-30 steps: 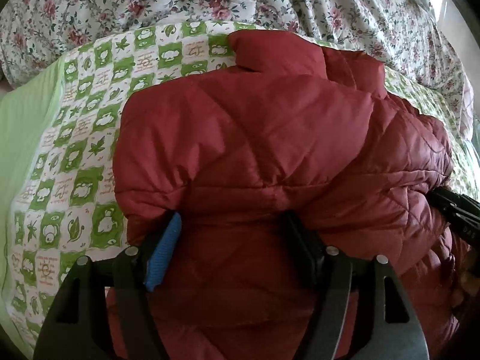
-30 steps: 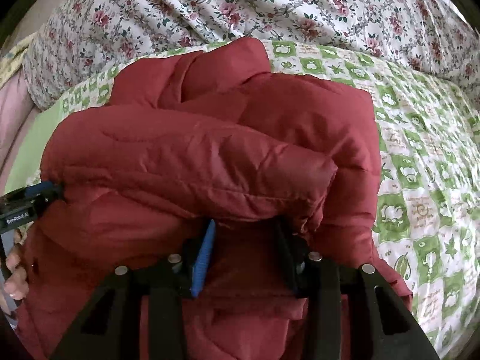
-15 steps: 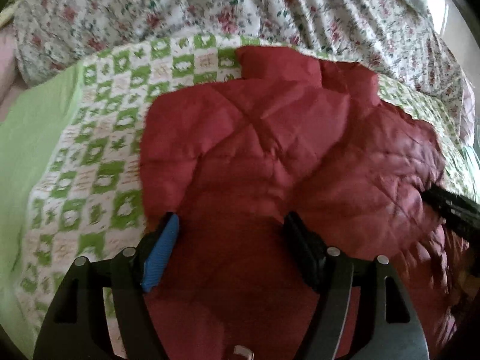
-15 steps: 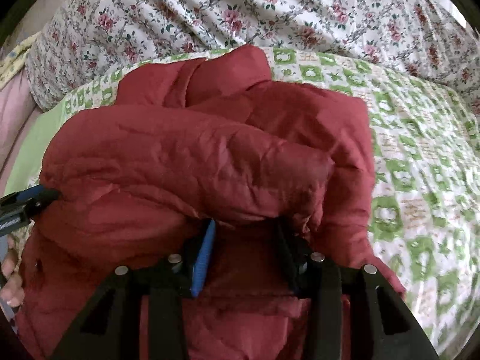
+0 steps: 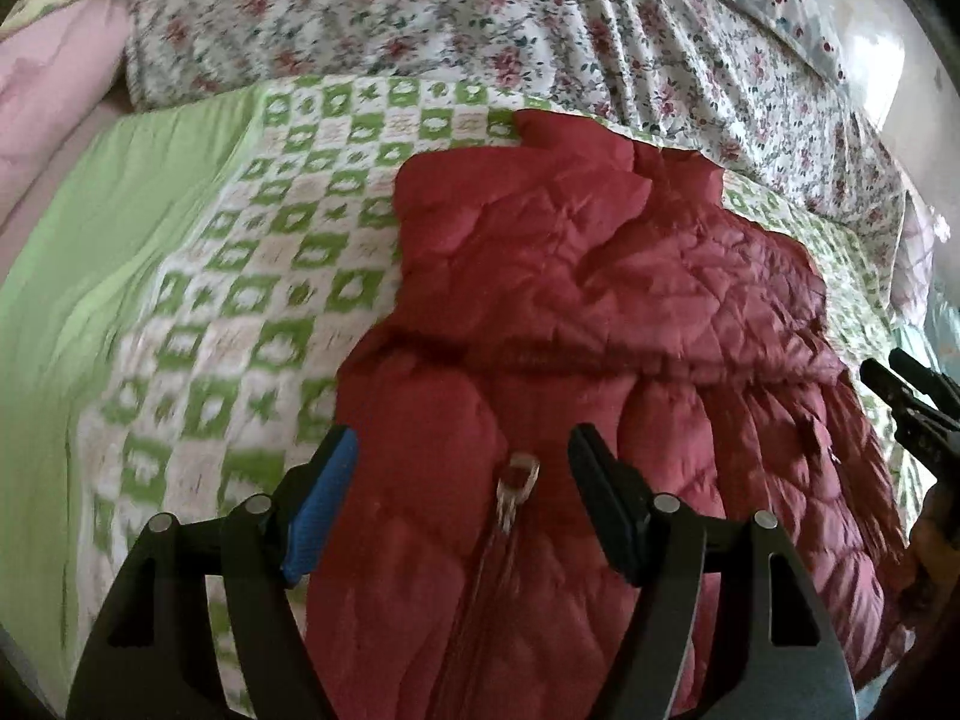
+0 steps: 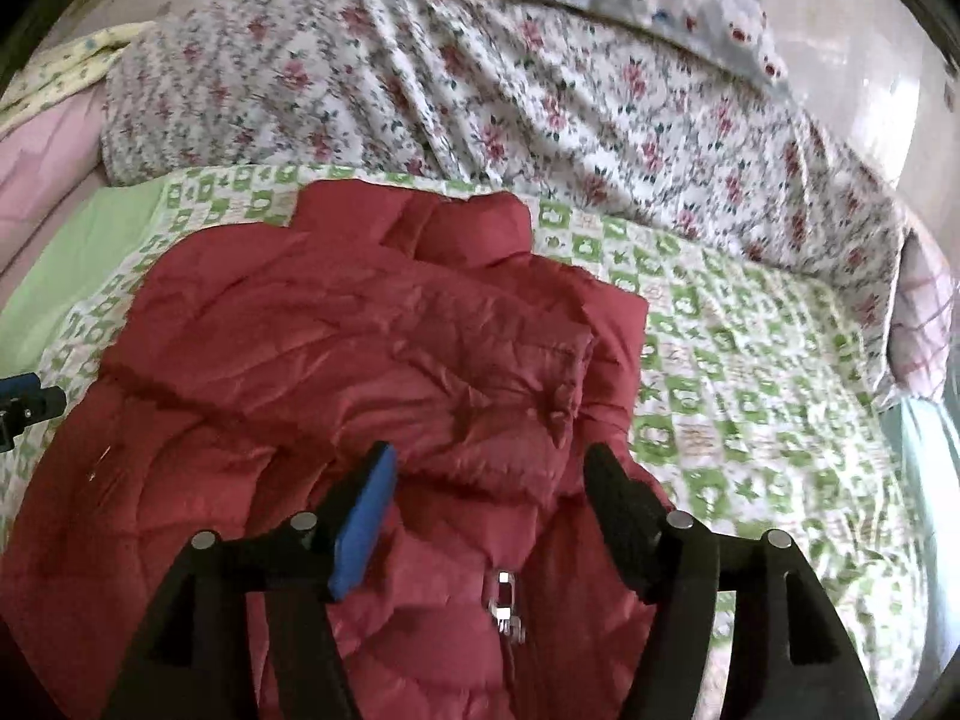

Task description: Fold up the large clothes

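With the red quilted jacket (image 5: 600,312) lying doubled over on the green checked bedspread (image 5: 240,300), the fold looks laid. The left gripper (image 5: 462,468) is empty, jaws apart; the right gripper's (image 6: 486,480) jaws have just been opening, nothing pinched. Next comes regripping an edge near the zipper pull (image 6: 504,591).

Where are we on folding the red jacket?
Done: the red quilted jacket lies on the green checked blanket with one fold laid over itself, its zipper pull near the front edge. In hand: nothing; the left gripper is open, the right gripper has just been opening, and neither presses the cloth. Left: it looks lumpy, so probably another fold and tidying.
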